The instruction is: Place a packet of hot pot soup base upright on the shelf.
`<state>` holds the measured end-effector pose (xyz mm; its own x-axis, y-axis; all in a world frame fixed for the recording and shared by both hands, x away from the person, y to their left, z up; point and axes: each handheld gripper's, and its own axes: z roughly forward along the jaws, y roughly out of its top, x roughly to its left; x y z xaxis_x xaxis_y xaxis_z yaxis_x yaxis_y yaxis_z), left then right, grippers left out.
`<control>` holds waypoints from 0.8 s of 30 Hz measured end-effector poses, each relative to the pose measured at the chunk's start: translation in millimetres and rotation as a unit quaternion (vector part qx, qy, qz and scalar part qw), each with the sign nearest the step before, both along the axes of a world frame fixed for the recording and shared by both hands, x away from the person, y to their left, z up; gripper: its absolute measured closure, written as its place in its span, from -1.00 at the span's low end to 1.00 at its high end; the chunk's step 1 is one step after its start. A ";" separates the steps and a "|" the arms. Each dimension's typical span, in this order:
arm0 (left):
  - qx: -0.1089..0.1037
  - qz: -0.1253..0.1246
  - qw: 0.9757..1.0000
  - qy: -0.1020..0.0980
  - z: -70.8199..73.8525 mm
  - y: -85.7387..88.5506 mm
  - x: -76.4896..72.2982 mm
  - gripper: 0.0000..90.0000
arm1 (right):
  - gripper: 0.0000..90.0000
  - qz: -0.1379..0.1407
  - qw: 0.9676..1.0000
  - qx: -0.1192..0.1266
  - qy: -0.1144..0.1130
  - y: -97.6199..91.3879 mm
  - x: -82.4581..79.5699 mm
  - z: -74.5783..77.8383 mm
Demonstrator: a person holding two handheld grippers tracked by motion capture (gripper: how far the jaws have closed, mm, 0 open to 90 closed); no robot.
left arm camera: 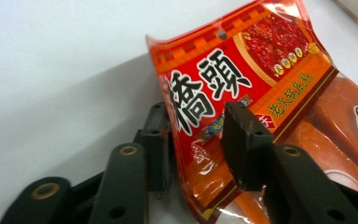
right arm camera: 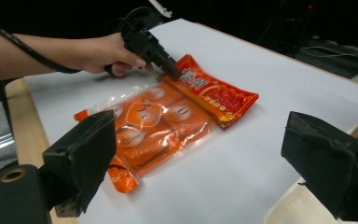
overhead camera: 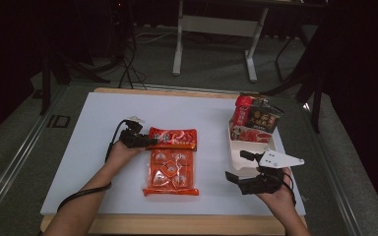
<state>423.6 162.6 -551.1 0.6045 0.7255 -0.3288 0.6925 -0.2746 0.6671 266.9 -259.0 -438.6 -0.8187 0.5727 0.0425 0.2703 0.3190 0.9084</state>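
Observation:
An orange-red food packet [overhead camera: 170,169] lies flat in the middle of the white table, with several blocks showing through its clear part. My left gripper [overhead camera: 146,142] is shut on the left corner of its red printed end [overhead camera: 173,138]. In the left gripper view the jaws pinch that printed end [left arm camera: 261,70], which is lifted slightly off the table. The right gripper view shows the packet [right arm camera: 168,116] and the left gripper [right arm camera: 173,71] beyond my own jaws. My right gripper [overhead camera: 238,169] [right arm camera: 205,158] hovers open at the right, holding nothing.
A white tray [overhead camera: 243,156] [right arm camera: 284,210] at the right holds red and black packages [overhead camera: 256,119] at its far end. The right gripper is at the tray's near end. The wooden table edge [overhead camera: 177,223] runs along the front, and a stand's legs [overhead camera: 211,46] rise beyond the table.

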 end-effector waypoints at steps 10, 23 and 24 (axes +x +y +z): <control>0.033 -0.008 0.999 -0.012 6.1 -11.5 -5.3 0.96 | -0.77 0.003 1.000 -0.004 0.005 3.2 1.2 -1.8; 0.016 -0.002 0.999 -0.051 31.8 -8.3 -20.1 0.98 | -0.75 -0.001 1.000 -0.005 0.004 2.6 1.5 -0.6; 0.014 -0.003 0.998 -0.058 34.3 -8.4 -21.8 0.98 | -0.73 0.000 1.000 -0.004 0.004 2.7 1.2 -0.2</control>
<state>401.8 154.2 -516.8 0.6420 0.7292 -0.2369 0.6094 -0.2978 0.7348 268.1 -256.3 -438.8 -0.8185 0.5729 0.0440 0.2770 0.3263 0.9037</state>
